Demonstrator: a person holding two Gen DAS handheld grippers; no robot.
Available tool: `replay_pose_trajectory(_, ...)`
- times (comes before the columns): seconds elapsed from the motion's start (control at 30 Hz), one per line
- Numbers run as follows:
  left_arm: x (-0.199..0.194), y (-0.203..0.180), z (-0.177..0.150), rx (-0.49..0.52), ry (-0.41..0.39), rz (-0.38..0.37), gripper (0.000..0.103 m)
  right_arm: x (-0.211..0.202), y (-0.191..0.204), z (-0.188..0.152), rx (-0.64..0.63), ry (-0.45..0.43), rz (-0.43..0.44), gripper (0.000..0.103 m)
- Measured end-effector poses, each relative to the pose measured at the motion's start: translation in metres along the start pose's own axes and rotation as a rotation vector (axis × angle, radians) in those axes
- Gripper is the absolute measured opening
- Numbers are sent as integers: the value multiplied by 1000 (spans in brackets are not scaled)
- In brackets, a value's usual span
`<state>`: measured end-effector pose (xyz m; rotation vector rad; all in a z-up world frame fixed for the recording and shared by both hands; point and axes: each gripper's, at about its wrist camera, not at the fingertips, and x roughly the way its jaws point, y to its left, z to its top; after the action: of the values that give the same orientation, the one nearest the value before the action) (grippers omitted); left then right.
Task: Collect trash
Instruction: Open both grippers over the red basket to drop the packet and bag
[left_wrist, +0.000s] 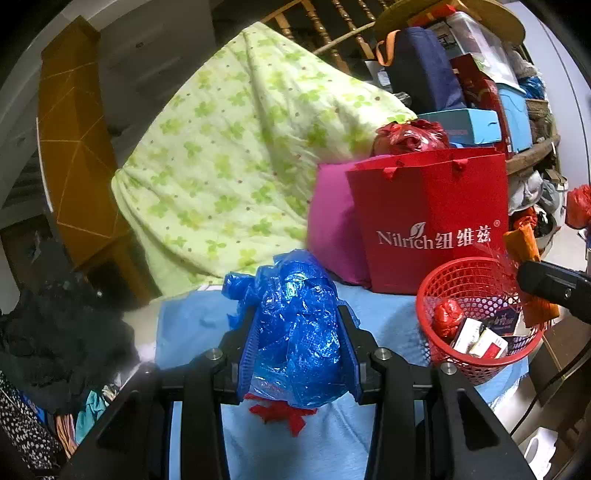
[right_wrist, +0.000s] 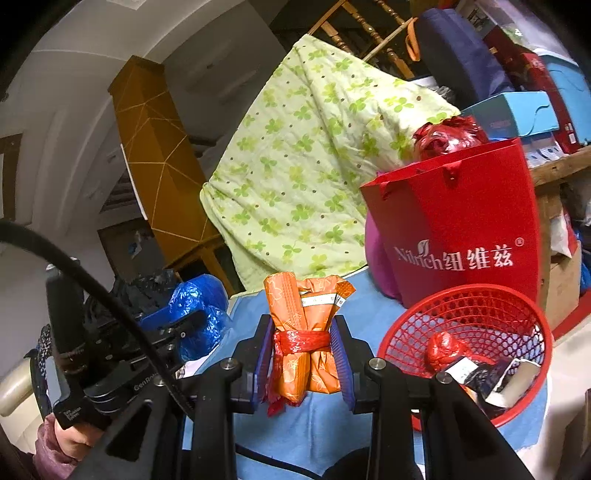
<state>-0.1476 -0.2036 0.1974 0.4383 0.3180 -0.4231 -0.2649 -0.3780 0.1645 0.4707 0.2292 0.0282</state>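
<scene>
Two tools are each clamped on a piece of trash above a surface covered with a light blue cloth (left_wrist: 192, 332). From the left wrist view, the left tool (left_wrist: 297, 334) has its blue pads pressed against both sides of a crumpled blue plastic bag (left_wrist: 295, 314), which bulges up between the fingers; a scrap of red plastic (left_wrist: 284, 411) hangs from its lower end. From the right wrist view, the right tool (right_wrist: 303, 350) grips an orange wrapper bundle (right_wrist: 303, 317) tied around the middle with a red plastic strip (right_wrist: 301, 341), the bundle standing upright between the pads.

A red mesh basket (left_wrist: 476, 280) sits on the cloth to the right of both tools, close to the right one and not touched by either. Inside it lie a red crumpled ball (right_wrist: 443, 350), small cartons and dark wrappers. Just behind the basket stands a red paper gift bag (right_wrist: 465, 221) with white lettering, with a pink cushion (left_wrist: 332, 225) beside it on the left and a knotted red plastic bag (right_wrist: 448, 134) behind its top edge. A green clover-print quilt (left_wrist: 236, 147) is draped behind the surface. In the right wrist view, the left tool with its blue bag appears at lower left, held by a hand (right_wrist: 74, 437) in a pink sleeve.
</scene>
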Motion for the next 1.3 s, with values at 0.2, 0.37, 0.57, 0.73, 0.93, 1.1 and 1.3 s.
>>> replay_pose_trajectory(0.2, 0, -18, 11, 16, -5, -61, 42, -15, -16, 5, 24, -29, -23, 35)
replay_pose_trajectory(0.37, 3, -37, 20, 15, 5, -170, 42, -32, -41, 9, 73, -69, -72, 35)
replay_pose_trajectory(0.57, 7, -63, 36, 19, 6, -297, 42, -53, -77, 15, 130, -113, -142, 35)
replay_pose_trajectory(0.73, 22, -90, 47, 7, 37, -420, 44, -53, -114, 16, 216, -120, -168, 35)
replay_pose_trajectory(0.93, 63, -131, 49, 27, 102, -547, 59, -13, -163, 13, 357, -33, -155, 45)
replay_pose_trajectory(1.1, 78, -131, 30, 41, 161, -501, 67, -11, -178, 2, 460, -49, -123, 75)
replay_pose_trajectory(1.3, 53, -65, -40, 70, 150, -356, 68, -38, -118, -6, 251, -102, -78, 75)
